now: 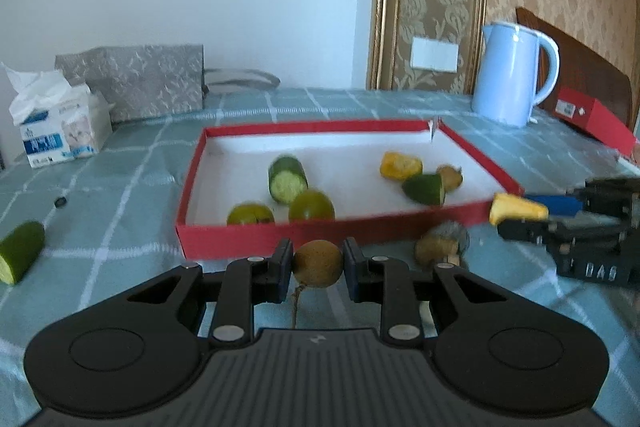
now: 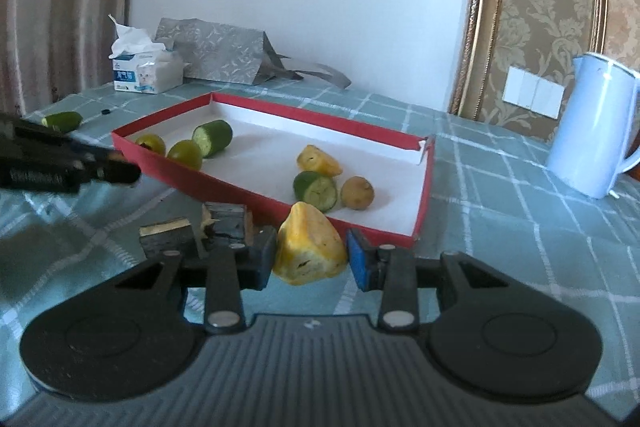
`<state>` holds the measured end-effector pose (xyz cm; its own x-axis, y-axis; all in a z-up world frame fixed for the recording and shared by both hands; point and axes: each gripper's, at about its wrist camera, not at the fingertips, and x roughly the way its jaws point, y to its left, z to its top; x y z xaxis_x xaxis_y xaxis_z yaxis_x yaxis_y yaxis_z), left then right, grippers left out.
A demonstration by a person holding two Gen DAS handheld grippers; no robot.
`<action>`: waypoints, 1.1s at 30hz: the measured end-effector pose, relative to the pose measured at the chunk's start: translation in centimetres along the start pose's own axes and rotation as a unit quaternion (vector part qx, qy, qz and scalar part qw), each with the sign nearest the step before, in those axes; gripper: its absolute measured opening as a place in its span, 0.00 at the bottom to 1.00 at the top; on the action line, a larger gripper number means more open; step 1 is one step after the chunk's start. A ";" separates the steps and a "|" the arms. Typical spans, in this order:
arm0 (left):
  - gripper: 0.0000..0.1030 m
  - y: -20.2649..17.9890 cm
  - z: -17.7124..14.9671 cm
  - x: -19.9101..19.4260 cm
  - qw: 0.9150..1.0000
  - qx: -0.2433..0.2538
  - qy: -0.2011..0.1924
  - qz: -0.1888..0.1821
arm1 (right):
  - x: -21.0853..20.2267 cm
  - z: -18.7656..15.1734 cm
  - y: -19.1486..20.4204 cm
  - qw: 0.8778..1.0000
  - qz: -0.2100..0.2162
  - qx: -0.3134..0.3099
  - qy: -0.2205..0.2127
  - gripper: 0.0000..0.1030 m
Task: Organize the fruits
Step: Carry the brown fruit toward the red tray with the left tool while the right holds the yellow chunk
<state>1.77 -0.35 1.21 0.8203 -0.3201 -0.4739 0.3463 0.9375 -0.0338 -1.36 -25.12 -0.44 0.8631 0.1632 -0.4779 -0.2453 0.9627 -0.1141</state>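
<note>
Left gripper [image 1: 316, 263] pinches a small brown round fruit [image 1: 318, 263] across its widest part, pads on both sides, stem dangling below. It looks light and firm with a thin skin, so a gentle squeeze at the equator should do. At twelve o'clock from it stands the red tray [image 1: 280, 231], already holding cut green and yellow pieces. Right gripper [image 2: 312, 259] has the yellow fruit wedge [image 2: 310, 251] between its jaws; the left pad touches, the right one shows a sliver of gap. That wedge seems soft, moist and slippery, best taken on its flat flanks.
</note>
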 end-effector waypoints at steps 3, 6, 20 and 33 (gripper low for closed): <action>0.25 0.1 1.5 0.4 1.000 0.004 -0.007 0.006 | -0.2 0.0 0.0 1.000 0.002 0.001 -0.002 0.35; 0.25 0.5 3.3 1.7 1.000 0.003 -0.012 0.018 | -0.2 0.0 0.1 1.000 -0.006 -0.004 -0.004 0.35; 0.25 4.5 6.5 11.4 0.996 -0.034 0.045 0.072 | 0.6 -0.2 -0.1 1.000 -0.005 0.004 0.014 0.35; 0.26 4.6 6.0 13.5 0.993 -0.021 0.062 0.093 | 0.9 -0.2 0.1 1.000 -0.002 0.003 0.022 0.35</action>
<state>17.16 -1.19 -0.09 0.8052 -0.1232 -0.5800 0.1716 0.9847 0.0290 -0.70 -24.89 -1.04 0.8445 0.1491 -0.5144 -0.2385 0.9647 -0.1119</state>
